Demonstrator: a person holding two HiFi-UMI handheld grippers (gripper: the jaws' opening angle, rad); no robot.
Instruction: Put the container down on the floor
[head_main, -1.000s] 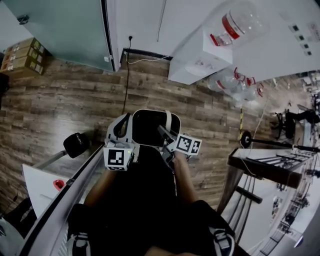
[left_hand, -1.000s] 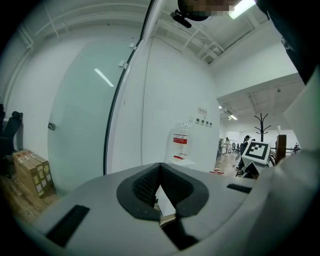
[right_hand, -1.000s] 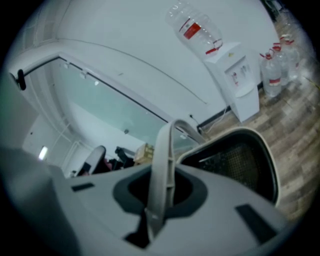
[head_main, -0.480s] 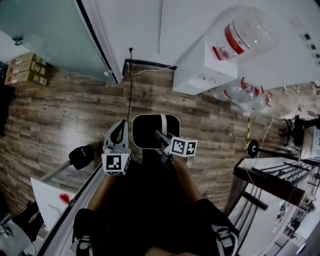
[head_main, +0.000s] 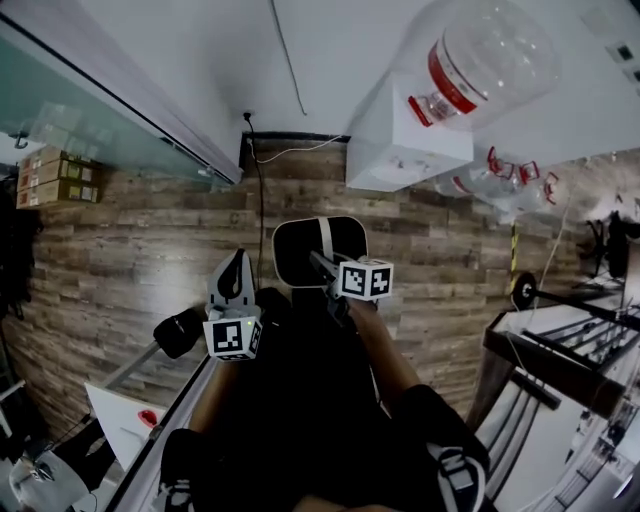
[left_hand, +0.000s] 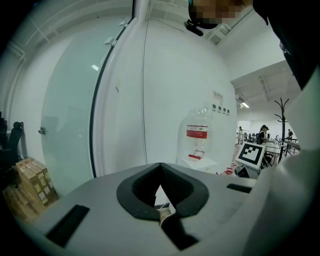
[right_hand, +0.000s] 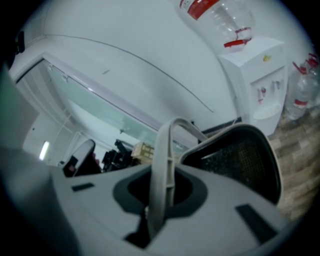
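Note:
The container (head_main: 300, 250) is a black bin with a white rim and a white bail handle, and it hangs above the wooden floor in the head view. My right gripper (head_main: 326, 266) is shut on that handle (right_hand: 162, 165), which runs up between the jaws in the right gripper view. The bin's dark mesh inside (right_hand: 240, 160) shows just behind the handle. My left gripper (head_main: 235, 272) hovers to the container's left and apart from it. Its jaws are shut on nothing (left_hand: 161, 189).
A white water dispenser (head_main: 405, 140) with a bottle (head_main: 470, 60) stands at the far wall, with spare bottles (head_main: 510, 175) beside it. A cable (head_main: 258, 200) crosses the floor ahead. Cardboard boxes (head_main: 55, 175) sit at left. A dark rack (head_main: 560, 350) stands at right.
The left gripper has drawn away from the container's left side, toward the left and nearer me. The container stays hanging from the right gripper. The view has tilted toward the wall.

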